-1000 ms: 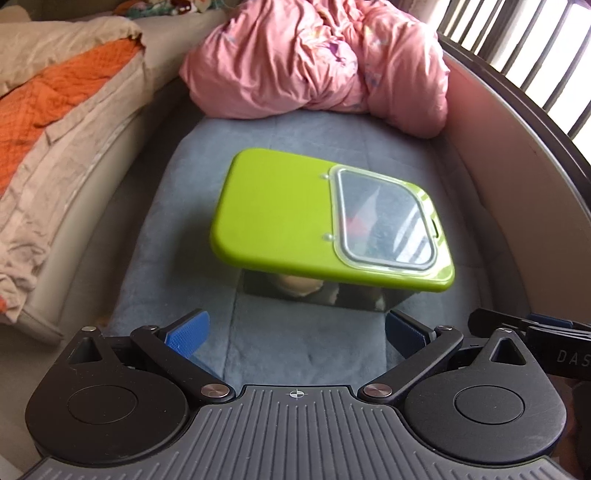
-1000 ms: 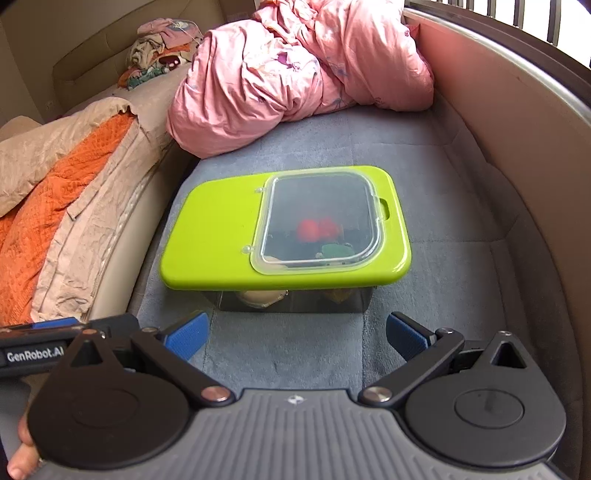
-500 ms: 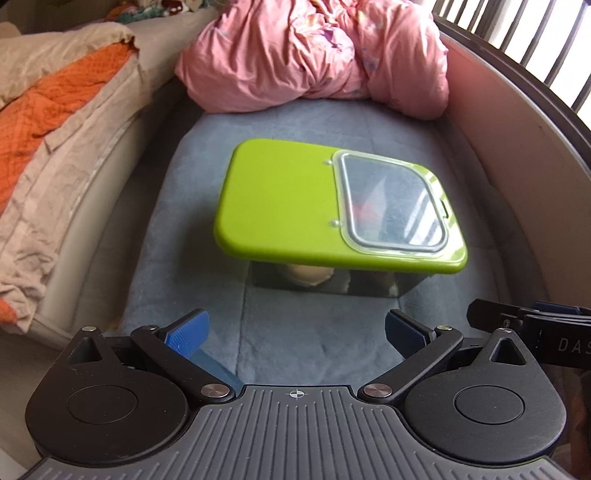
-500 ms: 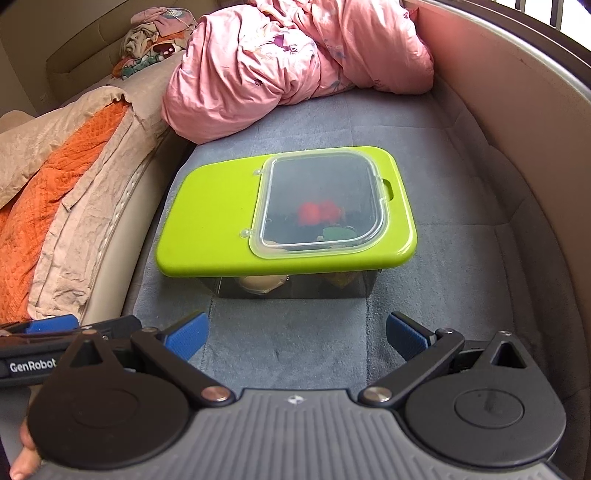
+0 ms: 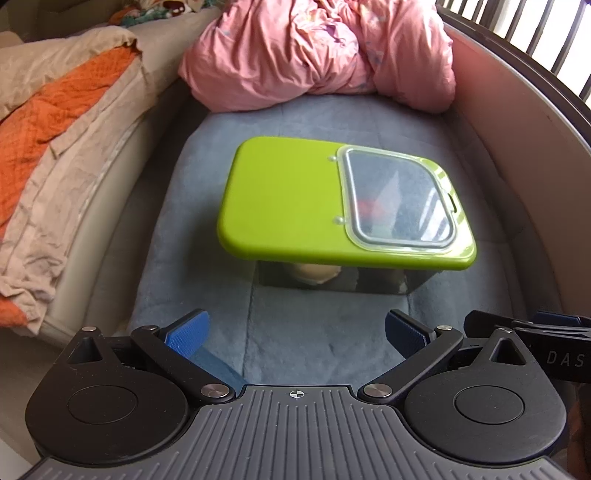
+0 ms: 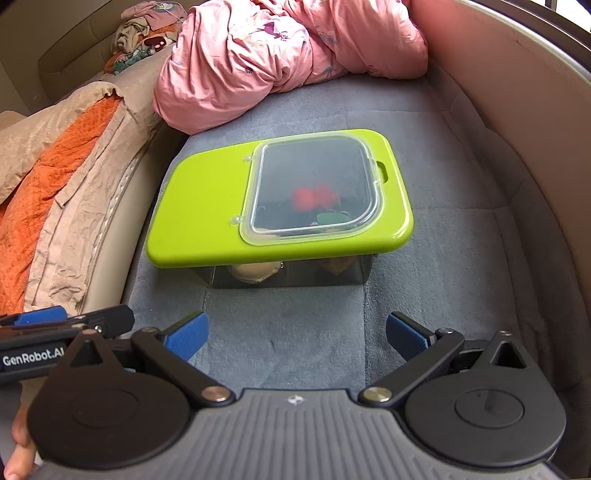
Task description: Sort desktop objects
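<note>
A clear storage box with a lime green lid point(image 5: 284, 199) point(image 6: 203, 214) stands on the grey-blue cushion point(image 5: 295, 332) point(image 6: 295, 325). The lid's transparent hatch point(image 5: 399, 203) point(image 6: 314, 188) lies flat and closed. Through it I see a red object point(image 6: 314, 195) and a green one point(image 6: 332, 218); a pale round item point(image 6: 255, 271) shows through the front wall. My left gripper point(image 5: 295, 332) is open and empty, short of the box. My right gripper point(image 6: 295, 332) is likewise open and empty, a little in front of the box. Each gripper's body shows at the edge of the other's view.
A crumpled pink quilt point(image 5: 317, 51) point(image 6: 277, 48) lies behind the box. Beige and orange blankets point(image 5: 55, 122) point(image 6: 55, 166) are heaped on the left. A curved padded wall point(image 5: 517, 155) point(image 6: 517, 110) bounds the right side, with dark bars point(image 5: 535, 33) above it.
Both grippers have drawn back a little from the box and tilted, so the box sits slightly farther off in both views. The box itself and its closed hatch have not moved.
</note>
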Action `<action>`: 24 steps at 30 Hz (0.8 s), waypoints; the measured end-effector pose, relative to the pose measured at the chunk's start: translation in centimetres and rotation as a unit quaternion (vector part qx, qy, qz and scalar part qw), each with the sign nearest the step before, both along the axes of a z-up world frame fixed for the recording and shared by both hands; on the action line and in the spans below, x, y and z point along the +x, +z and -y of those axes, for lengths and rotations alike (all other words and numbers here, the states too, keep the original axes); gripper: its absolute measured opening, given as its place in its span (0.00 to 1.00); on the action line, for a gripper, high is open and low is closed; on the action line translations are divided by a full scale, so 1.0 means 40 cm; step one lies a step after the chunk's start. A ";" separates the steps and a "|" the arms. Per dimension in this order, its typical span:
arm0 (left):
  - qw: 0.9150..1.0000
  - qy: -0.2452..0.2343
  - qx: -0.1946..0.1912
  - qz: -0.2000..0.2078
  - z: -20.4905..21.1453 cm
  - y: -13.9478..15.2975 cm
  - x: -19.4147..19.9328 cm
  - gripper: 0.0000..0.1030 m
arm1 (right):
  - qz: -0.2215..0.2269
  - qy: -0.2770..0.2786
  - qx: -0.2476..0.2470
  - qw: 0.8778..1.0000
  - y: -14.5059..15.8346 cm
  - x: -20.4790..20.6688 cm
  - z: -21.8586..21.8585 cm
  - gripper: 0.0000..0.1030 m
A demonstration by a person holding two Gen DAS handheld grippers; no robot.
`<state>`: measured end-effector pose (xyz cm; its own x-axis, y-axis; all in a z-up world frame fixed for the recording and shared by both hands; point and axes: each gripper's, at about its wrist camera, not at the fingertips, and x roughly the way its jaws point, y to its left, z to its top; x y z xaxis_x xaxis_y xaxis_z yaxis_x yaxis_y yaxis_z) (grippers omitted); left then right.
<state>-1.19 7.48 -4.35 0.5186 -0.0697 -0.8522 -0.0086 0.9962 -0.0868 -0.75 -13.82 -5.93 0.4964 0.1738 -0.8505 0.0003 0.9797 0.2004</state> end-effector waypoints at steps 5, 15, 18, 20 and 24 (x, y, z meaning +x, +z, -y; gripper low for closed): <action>1.000 0.001 0.001 -0.005 -0.002 -0.005 0.003 1.00 | -0.008 -0.006 0.006 1.000 -0.011 0.002 0.011 1.00; 1.000 0.007 -0.005 -0.015 -0.008 -0.016 0.006 1.00 | -0.010 -0.005 0.007 1.000 -0.017 0.002 0.013 1.00; 1.000 0.004 -0.006 -0.015 -0.007 -0.016 0.008 1.00 | -0.012 -0.005 0.008 1.000 -0.019 0.003 0.014 1.00; 1.000 0.001 -0.008 -0.014 -0.006 -0.016 0.009 1.00 | -0.012 -0.005 0.007 1.000 -0.021 0.003 0.014 1.00; 1.000 -0.001 -0.015 -0.014 -0.006 -0.018 0.010 1.00 | -0.013 -0.004 0.007 1.000 -0.022 0.003 0.015 1.00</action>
<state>-0.81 7.70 -5.05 0.4937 -0.0972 -0.8642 -0.0088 0.9931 -0.1168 -0.63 -14.41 -6.79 0.4752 0.1825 -0.8607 0.0138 0.9766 0.2147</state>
